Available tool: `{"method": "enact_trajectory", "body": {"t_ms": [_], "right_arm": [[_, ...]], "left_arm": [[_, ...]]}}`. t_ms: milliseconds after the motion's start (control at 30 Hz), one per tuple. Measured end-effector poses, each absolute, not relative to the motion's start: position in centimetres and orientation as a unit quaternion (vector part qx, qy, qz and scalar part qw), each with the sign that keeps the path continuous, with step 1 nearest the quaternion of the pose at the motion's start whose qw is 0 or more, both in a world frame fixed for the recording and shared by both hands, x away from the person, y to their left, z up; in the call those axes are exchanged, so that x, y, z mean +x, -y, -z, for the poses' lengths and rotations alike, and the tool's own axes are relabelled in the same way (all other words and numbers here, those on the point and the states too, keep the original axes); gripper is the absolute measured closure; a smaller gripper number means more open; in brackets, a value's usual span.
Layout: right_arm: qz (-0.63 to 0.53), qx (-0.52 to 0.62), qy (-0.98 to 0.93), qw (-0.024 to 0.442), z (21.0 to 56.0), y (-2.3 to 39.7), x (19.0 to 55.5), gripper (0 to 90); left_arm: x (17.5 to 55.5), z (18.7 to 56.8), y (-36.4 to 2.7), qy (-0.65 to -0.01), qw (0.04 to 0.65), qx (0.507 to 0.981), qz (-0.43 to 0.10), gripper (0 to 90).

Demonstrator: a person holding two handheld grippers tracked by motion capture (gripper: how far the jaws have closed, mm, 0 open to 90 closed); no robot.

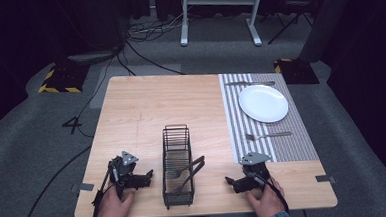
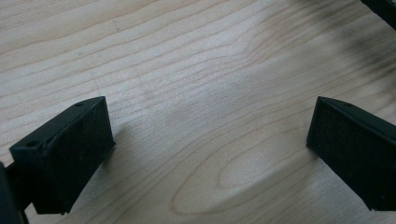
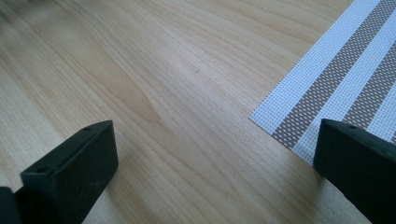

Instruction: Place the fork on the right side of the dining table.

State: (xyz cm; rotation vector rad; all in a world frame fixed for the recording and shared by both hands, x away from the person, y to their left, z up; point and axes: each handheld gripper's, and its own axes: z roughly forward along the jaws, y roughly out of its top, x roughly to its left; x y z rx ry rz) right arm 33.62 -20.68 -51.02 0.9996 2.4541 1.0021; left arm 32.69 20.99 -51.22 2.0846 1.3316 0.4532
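Observation:
A black wire basket (image 1: 177,164) stands near the table's front edge with a fork (image 1: 184,169) and other dark cutlery leaning in it. To its left my left gripper (image 1: 145,178) rests on the wood, open, its jaws wide apart over bare tabletop (image 2: 205,116). My right gripper (image 1: 232,182) lies to the basket's right, also open, nothing between its jaws. A striped placemat (image 1: 303,143) at the right carries a white plate (image 1: 263,103), a fork (image 1: 268,134) in front of it and a knife (image 1: 250,83) behind it. The placemat corner (image 3: 341,79) shows by my right jaw.
The wooden table (image 1: 146,106) has bare room at its left and middle. Tape patches (image 1: 86,186) sit at the front corners. Beyond the table are grey carpet, cables, a white desk frame (image 1: 221,17) and yellow-black marked bases (image 1: 59,80).

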Motion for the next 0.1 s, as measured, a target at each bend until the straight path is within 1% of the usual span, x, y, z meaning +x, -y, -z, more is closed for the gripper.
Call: {"method": "enact_trajectory", "body": {"t_ms": [100], "right_arm": [[-0.349, 0.350, -0.855, 0.154, 51.02, 20.65, 33.61, 0.0]], "left_arm": [[32.70, 51.22, -21.00, -0.504, 0.308, 0.789, -0.171, 0.4]]}}
